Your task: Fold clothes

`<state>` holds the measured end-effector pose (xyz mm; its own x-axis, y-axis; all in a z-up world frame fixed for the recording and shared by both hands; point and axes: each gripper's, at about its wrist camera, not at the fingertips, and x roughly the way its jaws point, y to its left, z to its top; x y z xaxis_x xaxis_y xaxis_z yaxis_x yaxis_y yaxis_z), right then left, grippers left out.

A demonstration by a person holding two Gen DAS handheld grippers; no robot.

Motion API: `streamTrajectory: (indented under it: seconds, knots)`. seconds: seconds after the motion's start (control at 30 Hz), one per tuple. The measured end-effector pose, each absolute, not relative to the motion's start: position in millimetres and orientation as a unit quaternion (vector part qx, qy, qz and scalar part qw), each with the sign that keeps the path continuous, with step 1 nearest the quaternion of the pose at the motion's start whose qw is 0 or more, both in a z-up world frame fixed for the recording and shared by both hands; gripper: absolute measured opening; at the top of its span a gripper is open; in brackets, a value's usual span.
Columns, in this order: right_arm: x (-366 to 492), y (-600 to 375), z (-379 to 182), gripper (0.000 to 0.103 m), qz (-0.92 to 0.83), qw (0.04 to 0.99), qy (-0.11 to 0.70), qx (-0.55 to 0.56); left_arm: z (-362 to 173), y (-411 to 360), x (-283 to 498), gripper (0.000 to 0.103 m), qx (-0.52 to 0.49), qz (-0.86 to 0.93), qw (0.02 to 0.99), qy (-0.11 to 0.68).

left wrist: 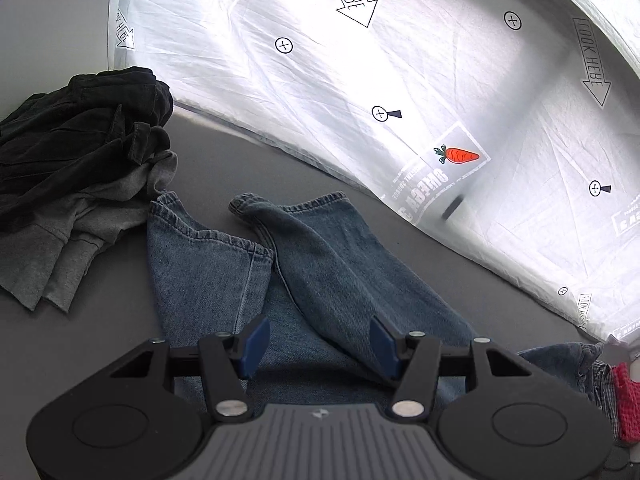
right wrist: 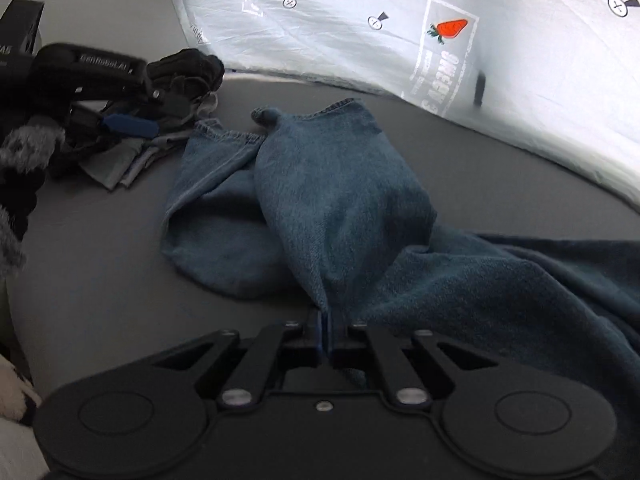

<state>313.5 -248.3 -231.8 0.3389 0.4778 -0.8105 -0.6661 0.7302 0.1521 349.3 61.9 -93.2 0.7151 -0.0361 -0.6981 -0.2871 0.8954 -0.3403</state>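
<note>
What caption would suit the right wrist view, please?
Right gripper shut on blue denim jeans on grey table; left gripper open.

Ahead of me a dark grey table (left wrist: pixel 80 344) runs up to a crinkled white printed sheet (left wrist: pixel 320 80) marked with orange carrots (left wrist: pixel 458 155), arrows and crosshair circles. Something red and knitted (left wrist: pixel 626 404) sits at my far right.
</note>
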Motion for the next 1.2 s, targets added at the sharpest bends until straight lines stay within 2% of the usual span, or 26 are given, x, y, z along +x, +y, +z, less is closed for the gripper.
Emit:
streamTrajectory:
  seconds: [0.07,0.17,0.2,0.23,0.27,0.3,0.43,0.57,0.63,0.67,0.7,0.73,0.8,1.0,1.2]
  knots:
    - [293.0,-249.7,-255.2,0.003,0.353,0.787,0.491,-0.124,-93.5,58.0,349.6,0.057,-0.216,0.066,0.899,0.375]
    - [296.1,-262.7,-232.3,0.003,0.377,0.786,0.487,-0.058,-92.7,52.8,349.5,0.057,-0.208,0.058,0.902,0.375]
    - [300.4,-267.5,-219.7,0.015,0.386,0.793,0.471,-0.033,-92.3,51.4,349.4,0.057,-0.205,0.055,0.903,0.374]
    - [305.0,-272.0,-206.5,0.038,0.392,0.803,0.449,-0.01,-93.0,51.2,349.5,0.057,-0.204,0.055,0.902,0.375]
    - [312.9,-275.1,-196.1,0.05,0.397,0.81,0.432,0.011,-94.4,52.1,350.0,0.057,-0.205,0.058,0.901,0.377]
    - [322.3,-277.4,-187.0,0.058,0.4,0.816,0.416,0.03,-96.2,54.0,350.8,0.057,-0.208,0.06,0.9,0.379]
    - [372.5,-268.8,-177.2,0.058,0.361,0.84,0.398,0.075,-101.2,66.3,351.3,0.057,-0.235,0.07,0.892,0.38]
    - [424.3,-238.6,-211.3,0.06,0.299,0.829,0.467,0.069,-98.3,74.3,347.3,0.057,-0.246,0.081,0.891,0.373]
    - [437.5,-228.8,-224.2,0.056,0.282,0.824,0.484,0.078,-92.9,75.4,340.2,0.057,-0.244,0.082,0.894,0.366]
    - [440.3,-226.9,-228.1,0.048,0.265,0.826,0.489,0.086,-90.3,75.8,335.7,0.058,-0.242,0.082,0.896,0.363]
    - [433.2,-226.3,-225.4,0.022,0.27,0.827,0.486,0.087,-88.5,76.3,331.8,0.058,-0.241,0.082,0.897,0.361]
    - [422.4,-226.1,-220.2,0.01,0.284,0.826,0.479,0.083,-85.9,76.7,325.0,0.058,-0.24,0.084,0.899,0.358]
    - [400.7,-225.6,-210.0,0.003,0.313,0.825,0.465,0.077,-82.0,78.3,311.2,0.058,-0.242,0.087,0.9,0.352]
    - [335.8,-224.2,-179.1,0.003,0.396,0.815,0.419,0.058,-78.9,74.5,264.6,0.058,-0.238,0.087,0.899,0.356]
    - [243.0,-202.5,-210.9,0.001,0.478,0.726,0.492,-0.046,-85.0,71.3,213.4,0.058,-0.24,0.103,0.892,0.37]
